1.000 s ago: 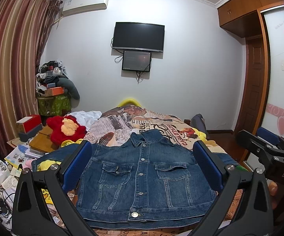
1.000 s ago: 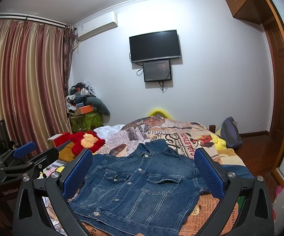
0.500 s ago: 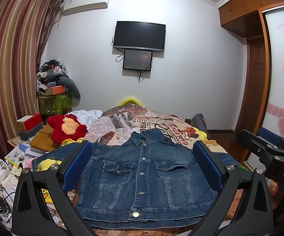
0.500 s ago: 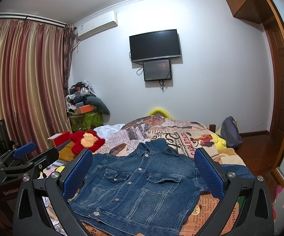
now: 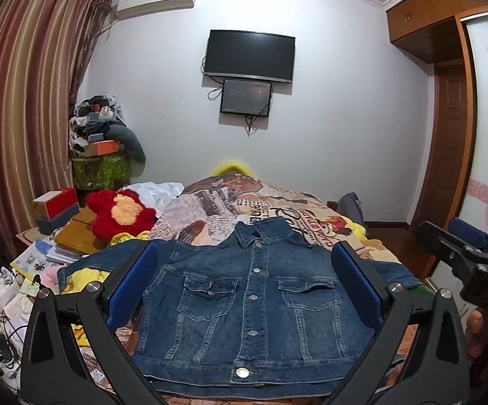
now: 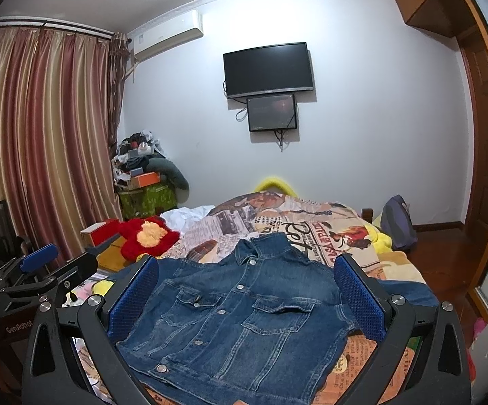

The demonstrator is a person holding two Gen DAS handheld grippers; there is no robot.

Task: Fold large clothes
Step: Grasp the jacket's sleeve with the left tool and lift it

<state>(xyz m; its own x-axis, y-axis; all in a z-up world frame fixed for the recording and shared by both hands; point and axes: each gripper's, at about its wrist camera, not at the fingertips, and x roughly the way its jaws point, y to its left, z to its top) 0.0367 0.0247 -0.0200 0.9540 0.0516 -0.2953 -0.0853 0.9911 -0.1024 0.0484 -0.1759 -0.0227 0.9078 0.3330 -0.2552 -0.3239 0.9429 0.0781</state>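
The jacket (image 5: pixel 254 307) is blue denim and lies flat on the bed (image 5: pixel 230 202), front side up and buttoned, with its collar toward the far wall and its hem toward the cameras. Two flapped chest pockets sit either side of the button row. Its sleeves stretch out sideways: one reaches left over yellow fabric, the other runs right toward the bed's edge. Under it is a blanket printed with newspaper pictures and lettering.

The left tool (image 5: pixel 244 290) hovers above the jacket's near hem with its blue-padded fingers spread wide, one on each side of the jacket's body, pinching nothing. The right tool (image 6: pixel 247 297) hangs likewise, fingers wide apart and empty, seeing the jacket from further right so that the garment looks skewed. Each tool also appears at the edge of the other's view, the right tool at the right edge of the left wrist view and the left tool at the left edge of the right wrist view.

Left of the bed a red plush toy (image 5: pixel 120 214) rests beside stacked boxes and books. White cloth (image 5: pixel 157 190) is crumpled just behind the toy. On the far wall hang a TV (image 5: pixel 249 55) and a smaller screen (image 5: pixel 246 97) just below it. Striped curtains (image 5: pixel 24 118) cover the left side, and a wooden door (image 5: pixel 446 141) stands at the right.
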